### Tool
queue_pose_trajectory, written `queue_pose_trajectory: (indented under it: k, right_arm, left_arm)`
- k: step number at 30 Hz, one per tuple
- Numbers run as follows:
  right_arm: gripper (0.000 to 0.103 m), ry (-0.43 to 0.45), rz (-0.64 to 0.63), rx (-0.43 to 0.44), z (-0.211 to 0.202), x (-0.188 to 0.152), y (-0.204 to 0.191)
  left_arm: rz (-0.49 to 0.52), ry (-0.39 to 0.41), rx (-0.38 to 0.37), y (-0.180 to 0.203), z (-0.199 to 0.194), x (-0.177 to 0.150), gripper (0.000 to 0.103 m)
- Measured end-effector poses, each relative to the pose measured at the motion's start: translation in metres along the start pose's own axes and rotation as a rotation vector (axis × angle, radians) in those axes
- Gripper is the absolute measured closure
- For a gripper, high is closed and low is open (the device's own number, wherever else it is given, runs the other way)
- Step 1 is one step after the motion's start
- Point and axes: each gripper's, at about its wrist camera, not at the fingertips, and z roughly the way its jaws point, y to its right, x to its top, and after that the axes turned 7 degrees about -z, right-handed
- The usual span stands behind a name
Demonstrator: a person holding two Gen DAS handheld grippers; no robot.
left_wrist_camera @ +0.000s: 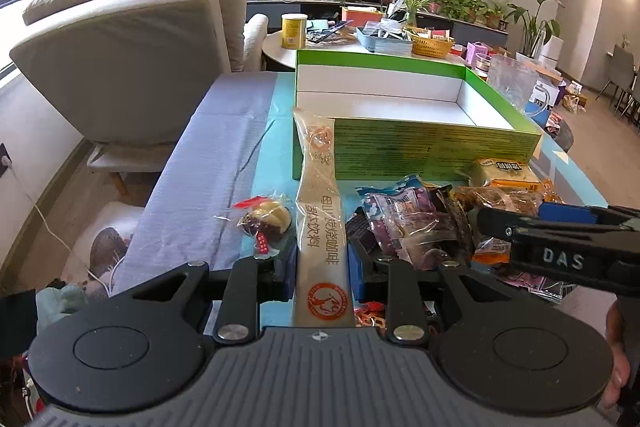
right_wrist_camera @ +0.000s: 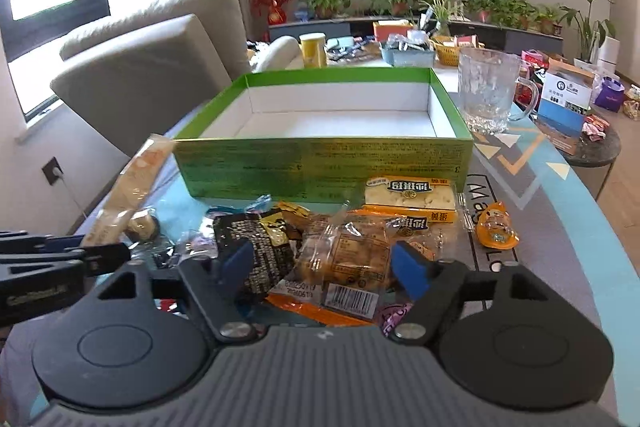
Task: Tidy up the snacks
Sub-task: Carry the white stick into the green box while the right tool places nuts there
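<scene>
My left gripper is shut on a long beige drink pouch that points toward the empty green box. The pouch also shows in the right wrist view, left of the box. My right gripper is open, its blue pads either side of a clear-wrapped brown pastry in the snack pile; whether they touch it I cannot tell. Beside it lie a black packet and yellow cracker packs. The right gripper also shows at the right of the left wrist view.
A wrapped round pastry lies left of the pouch. A glass mug stands right of the box, an orange sweet right of the pile. A beige armchair stands at the left. A cluttered round table is behind.
</scene>
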Motion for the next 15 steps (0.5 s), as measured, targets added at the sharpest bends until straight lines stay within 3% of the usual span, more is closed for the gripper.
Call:
queue_pose_trajectory:
  k: [15]
  right_arm:
    - [0.06, -0.128, 0.107, -0.022, 0.023, 0.001, 0.01]
  left_arm:
    - [0.002, 0.0, -0.046, -0.005, -0.001, -0.004, 0.079]
